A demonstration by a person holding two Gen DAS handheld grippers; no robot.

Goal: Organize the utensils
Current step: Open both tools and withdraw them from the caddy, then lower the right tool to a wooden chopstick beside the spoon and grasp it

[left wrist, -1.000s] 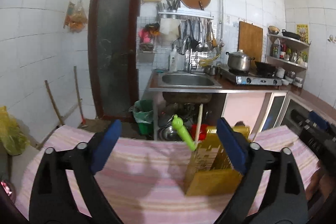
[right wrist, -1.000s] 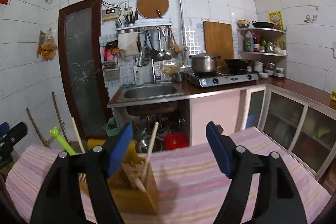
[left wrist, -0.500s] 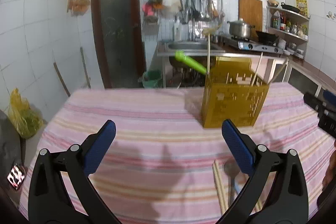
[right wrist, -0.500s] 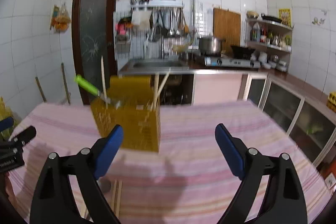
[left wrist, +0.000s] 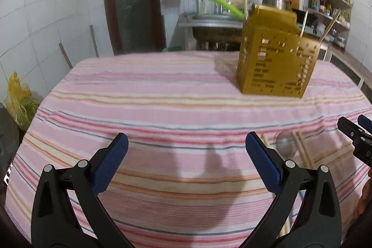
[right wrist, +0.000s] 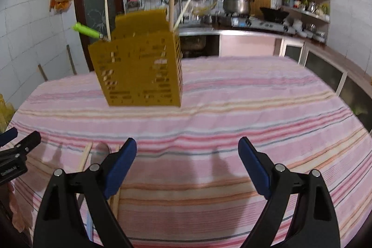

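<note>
Both cameras have dropped and pitched down over the last second: the striped cloth surface (left wrist: 162, 94) now fills the views, where earlier mostly kitchen wall showed. That exposes the loose utensils, a metal spoon (left wrist: 286, 145) and wooden chopsticks (left wrist: 302, 150), lying flat at about 4 o'clock in the left view and 8 o'clock in the right view, near the front edge. The yellow perforated utensil holder (right wrist: 141, 71) stands upright toward 11 o'clock in the right view and already carries a green-handled utensil (right wrist: 87, 30) and several chopsticks. Left gripper (left wrist: 186, 162) has fingers spread wide, holding nothing; right gripper (right wrist: 187, 160) likewise wide and empty, its left finger just over the spoon and chopsticks. Likely next: a pickup of the loose pieces; right gripper looks closer.
</note>
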